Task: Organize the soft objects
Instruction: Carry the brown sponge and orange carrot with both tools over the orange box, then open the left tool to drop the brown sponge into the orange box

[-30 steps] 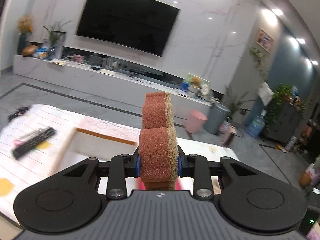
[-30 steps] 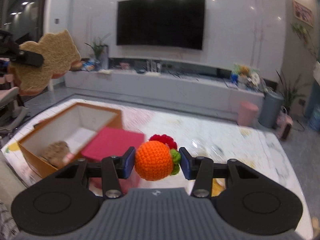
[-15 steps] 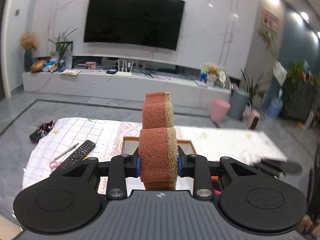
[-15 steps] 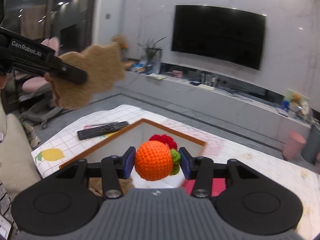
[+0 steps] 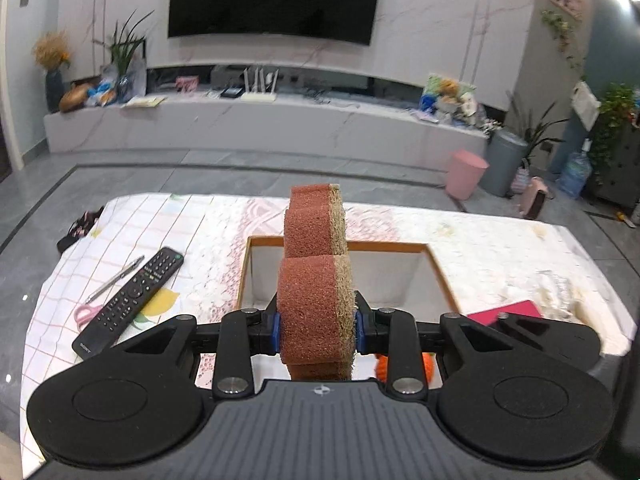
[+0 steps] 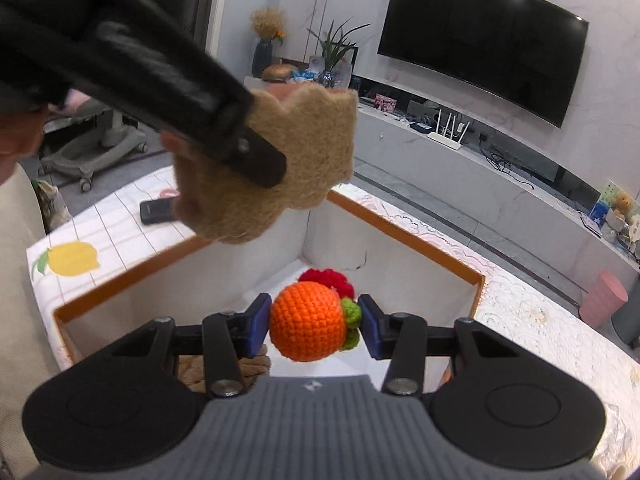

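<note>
Sponge (image 5: 316, 280), scalloped and held upright on edge, sat clamped in the left gripper (image 5: 316, 326) over the near rim of the box (image 5: 436, 264), which lay ahead and below near the table's middle.

Crocheted orange (image 6: 308, 326) was clamped in the right gripper (image 6: 314, 330), above the box interior (image 6: 224, 280); something tan and knitted lay in its near corner.

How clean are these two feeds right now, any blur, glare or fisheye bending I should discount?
Left wrist view: sponge sharp, floor lines and table edges bowed by the fisheye, ceiling spots flare at the upper right. Right wrist view: crochet orange crisp in the right tool; the left tool is close and soft, the television curves.
</note>
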Tool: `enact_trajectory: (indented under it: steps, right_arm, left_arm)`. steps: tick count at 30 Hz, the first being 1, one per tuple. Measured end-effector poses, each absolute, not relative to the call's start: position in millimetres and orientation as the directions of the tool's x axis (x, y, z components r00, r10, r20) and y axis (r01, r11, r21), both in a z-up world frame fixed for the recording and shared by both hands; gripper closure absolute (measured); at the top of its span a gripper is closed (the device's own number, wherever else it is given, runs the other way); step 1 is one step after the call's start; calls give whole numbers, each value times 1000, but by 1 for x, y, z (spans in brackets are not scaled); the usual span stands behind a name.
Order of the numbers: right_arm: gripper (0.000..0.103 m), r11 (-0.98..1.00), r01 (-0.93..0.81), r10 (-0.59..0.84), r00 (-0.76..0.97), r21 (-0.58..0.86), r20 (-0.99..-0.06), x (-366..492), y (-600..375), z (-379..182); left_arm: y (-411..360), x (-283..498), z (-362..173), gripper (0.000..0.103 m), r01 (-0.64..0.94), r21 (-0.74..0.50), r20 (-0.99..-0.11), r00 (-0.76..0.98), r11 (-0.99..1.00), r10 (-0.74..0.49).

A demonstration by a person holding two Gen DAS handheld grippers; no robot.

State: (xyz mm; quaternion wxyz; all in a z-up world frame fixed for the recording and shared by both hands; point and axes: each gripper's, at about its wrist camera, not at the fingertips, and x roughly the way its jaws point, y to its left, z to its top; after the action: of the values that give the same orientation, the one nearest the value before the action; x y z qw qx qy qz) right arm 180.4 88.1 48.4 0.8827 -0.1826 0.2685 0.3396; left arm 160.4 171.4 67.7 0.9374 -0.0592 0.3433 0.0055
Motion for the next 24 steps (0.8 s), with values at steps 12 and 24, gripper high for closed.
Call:
enact_trajectory:
  steps: [12, 24]
  right_arm:
    - [56, 696, -695, 478, 637, -182, -605, 198, 82, 37]
    - [56, 688, -696, 474, 644, -203, -600, 197, 82, 38]
  left_arm:
    - [181, 192, 44, 67, -148, -81, -710, 703, 986, 47]
    - [181, 195, 43, 33, -194, -90, -710, 701, 977, 74]
